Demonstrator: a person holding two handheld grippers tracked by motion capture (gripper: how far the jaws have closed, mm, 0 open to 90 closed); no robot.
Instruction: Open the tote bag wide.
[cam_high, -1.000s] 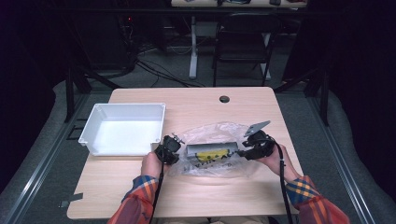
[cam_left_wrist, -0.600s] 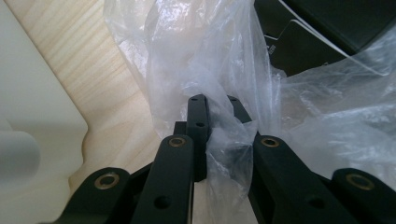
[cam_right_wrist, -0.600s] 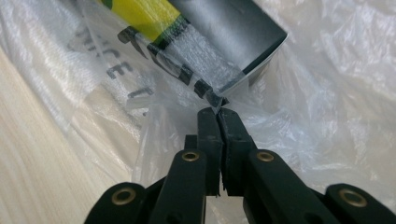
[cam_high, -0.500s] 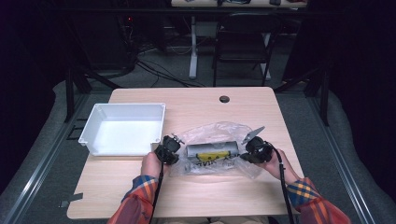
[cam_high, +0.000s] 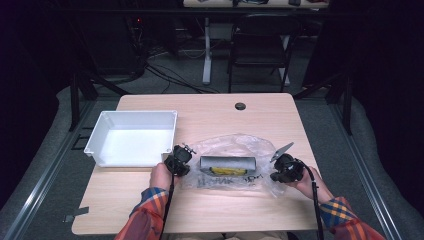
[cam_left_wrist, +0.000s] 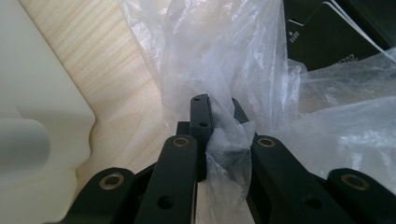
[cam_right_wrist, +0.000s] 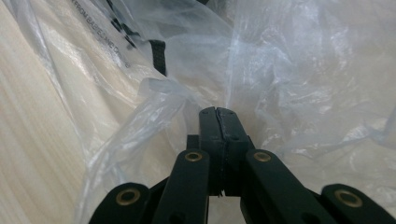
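A clear plastic bag (cam_high: 235, 147) lies on the table in front of the person, with a dark grey box (cam_high: 227, 162) and something yellow (cam_high: 227, 171) inside it. My left gripper (cam_high: 177, 161) is at the bag's left end. In the left gripper view it (cam_left_wrist: 217, 105) is shut, with a fold of the bag's film (cam_left_wrist: 224, 135) pinched between the jaws. My right gripper (cam_high: 286, 169) is at the bag's right end. In the right gripper view it (cam_right_wrist: 218, 112) is shut tight, a strand of the bag (cam_right_wrist: 159, 93) running into its tip.
A white tray (cam_high: 131, 115) stands left of the bag, close beside my left gripper, and its corner (cam_left_wrist: 28, 93) shows in the left gripper view. A small dark disc (cam_high: 240, 106) sits near the far edge of the wooden table (cam_high: 215, 107). A chair stands beyond the table.
My right gripper has moved down and toward the near right, onto the bag's right end, and its jaws have shut. The left gripper has stayed put.
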